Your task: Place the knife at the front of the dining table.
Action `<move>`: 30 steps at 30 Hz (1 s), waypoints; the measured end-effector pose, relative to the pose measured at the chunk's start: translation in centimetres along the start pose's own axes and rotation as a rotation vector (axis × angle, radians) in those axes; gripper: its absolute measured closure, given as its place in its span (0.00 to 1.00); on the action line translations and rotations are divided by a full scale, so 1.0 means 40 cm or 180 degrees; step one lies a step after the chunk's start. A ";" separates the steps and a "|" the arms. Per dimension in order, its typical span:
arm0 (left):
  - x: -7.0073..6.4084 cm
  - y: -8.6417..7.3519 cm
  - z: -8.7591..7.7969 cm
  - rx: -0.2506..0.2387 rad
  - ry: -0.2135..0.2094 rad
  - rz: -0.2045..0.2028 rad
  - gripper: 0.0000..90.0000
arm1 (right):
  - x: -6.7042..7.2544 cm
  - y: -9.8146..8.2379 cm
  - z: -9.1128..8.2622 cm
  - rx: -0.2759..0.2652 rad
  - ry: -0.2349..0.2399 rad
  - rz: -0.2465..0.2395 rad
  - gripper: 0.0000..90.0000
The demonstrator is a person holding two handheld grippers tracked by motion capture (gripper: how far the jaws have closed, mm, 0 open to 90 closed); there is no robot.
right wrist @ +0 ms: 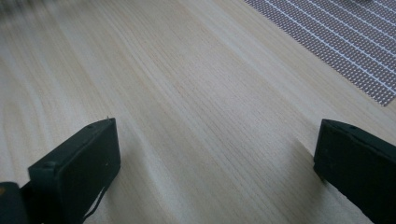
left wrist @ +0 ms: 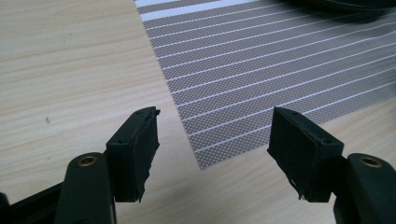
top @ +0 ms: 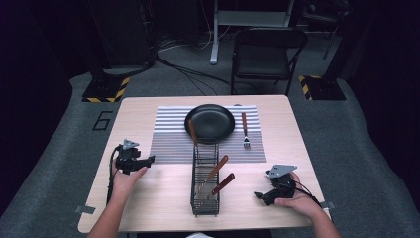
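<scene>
Wooden table [top: 148,208], striped placemat [top: 168,144] with a black pan [top: 210,122] and fork [top: 245,131]. Wire caddy [top: 204,186] stands between both grippers, holding 3 utensils for easy grabbing. Left gripper [top: 148,160] and right gripper [top: 257,195] both gape, nothing held.

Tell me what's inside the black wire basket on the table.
In the wire basket, three wooden-handled utensils lean out, their handles sticking up past the rim. Their working ends sit down among the wires, too small and covered to tell what kind each is.
</scene>
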State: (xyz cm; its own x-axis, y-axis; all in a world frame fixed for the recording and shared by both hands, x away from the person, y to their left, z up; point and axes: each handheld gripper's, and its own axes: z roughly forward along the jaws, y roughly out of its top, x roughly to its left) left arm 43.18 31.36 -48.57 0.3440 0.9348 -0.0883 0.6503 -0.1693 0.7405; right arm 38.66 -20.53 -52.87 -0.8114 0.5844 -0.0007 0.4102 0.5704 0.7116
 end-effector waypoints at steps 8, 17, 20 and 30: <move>-0.046 0.054 -0.026 -0.0105 -0.0267 0.0001 0.40 | 0.000 0.000 0.000 0.0001 0.0000 -0.0001 0.00; -0.094 0.100 -0.051 -0.0153 -0.0346 0.0150 0.47 | 0.000 0.000 0.000 0.0004 -0.0001 -0.0002 0.00; -0.113 0.121 -0.063 -0.0174 -0.0433 0.0213 0.50 | 0.000 0.000 0.000 0.0002 -0.0003 -0.0003 0.00; -0.163 0.163 -0.083 -0.0216 -0.0591 0.0379 0.54 | -0.002 0.001 0.000 0.0010 0.0000 -0.0023 0.00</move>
State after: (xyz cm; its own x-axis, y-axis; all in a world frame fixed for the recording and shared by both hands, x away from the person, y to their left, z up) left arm 42.91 25.18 -40.94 0.5383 0.8350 -0.1141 0.5528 -0.2476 0.7957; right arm 38.72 -20.55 -52.86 -0.8144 0.5803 -0.0060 0.4056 0.5765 0.7093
